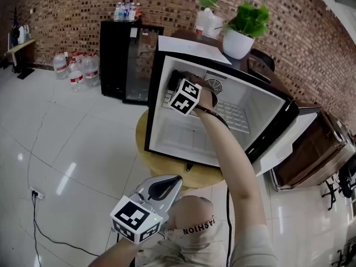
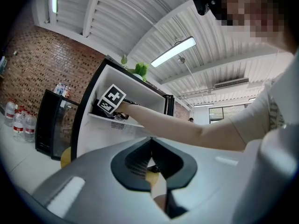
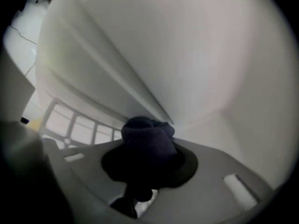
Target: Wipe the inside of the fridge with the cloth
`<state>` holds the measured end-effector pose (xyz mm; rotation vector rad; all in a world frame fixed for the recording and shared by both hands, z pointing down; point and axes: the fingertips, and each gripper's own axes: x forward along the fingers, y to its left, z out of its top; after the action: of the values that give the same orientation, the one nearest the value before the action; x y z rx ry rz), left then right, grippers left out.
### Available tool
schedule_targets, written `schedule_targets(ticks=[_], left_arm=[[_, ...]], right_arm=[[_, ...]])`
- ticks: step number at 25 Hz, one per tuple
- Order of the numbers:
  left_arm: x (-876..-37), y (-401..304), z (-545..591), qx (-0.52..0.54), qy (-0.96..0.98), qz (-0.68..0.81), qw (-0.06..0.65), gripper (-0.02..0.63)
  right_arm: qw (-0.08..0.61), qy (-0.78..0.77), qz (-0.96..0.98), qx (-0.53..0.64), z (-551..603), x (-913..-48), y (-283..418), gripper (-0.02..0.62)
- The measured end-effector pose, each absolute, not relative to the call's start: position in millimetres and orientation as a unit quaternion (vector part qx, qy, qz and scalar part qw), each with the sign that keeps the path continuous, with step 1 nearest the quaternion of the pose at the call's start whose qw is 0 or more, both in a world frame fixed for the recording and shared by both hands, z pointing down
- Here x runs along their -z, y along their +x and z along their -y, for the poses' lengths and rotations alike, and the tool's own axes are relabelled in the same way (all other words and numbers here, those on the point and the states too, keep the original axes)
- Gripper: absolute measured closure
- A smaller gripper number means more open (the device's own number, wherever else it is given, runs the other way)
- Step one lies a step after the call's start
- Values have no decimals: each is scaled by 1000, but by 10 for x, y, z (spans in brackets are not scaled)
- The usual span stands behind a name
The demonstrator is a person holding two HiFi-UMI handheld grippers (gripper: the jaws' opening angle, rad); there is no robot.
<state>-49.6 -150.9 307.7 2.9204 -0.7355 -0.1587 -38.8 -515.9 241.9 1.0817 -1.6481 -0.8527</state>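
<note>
Since the right gripper [image 1: 178, 82] is clamped on the dark cloth [image 3: 148, 141], the wad pokes straight out ahead of its jaws, up in the top-left back corner of the fridge [image 1: 186, 146], above the wire shelf [image 1: 236, 115]. White liner wall sits dead ahead of the wad, contact unconfirmed, so the next stroke likely needs a push forward, then a sweep along the wall. Left gripper [image 1: 166, 182] is clenched empty, well outside the fridge.

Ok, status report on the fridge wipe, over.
Right gripper shut on dark cloth, up inside the fridge. Left gripper shut, empty, outside. Only the wire shelf nearby.
</note>
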Motion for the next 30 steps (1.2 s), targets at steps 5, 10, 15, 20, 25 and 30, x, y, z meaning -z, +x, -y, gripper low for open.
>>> schedule_targets(ticks=[5,10,15,20,25,30], left_arm=[[-3034,-525,1481,53,966,247,56,606],[-3106,-469,1476,42,967,242,65,606],[-3039,-400,1378,44,970,234,51,606],[-3155,-426,1432,32,970,230,68,606],[-3154,-504,1507,32,967,243,67,606],[-3151,-584,1557,33,965,252,67,606]], right_arm=[[467,400,705,354,4334,-2606,-652,512],[366,384,753,390,3419,-2493,-903,514],[248,454,787,337,2726,-2473,-544,515],[274,504,756,314,3208,-3071,-236,514],[276,577,697,325,3958,-3300,-108,514],[286,624,642,340,4611,-3402,-116,514]])
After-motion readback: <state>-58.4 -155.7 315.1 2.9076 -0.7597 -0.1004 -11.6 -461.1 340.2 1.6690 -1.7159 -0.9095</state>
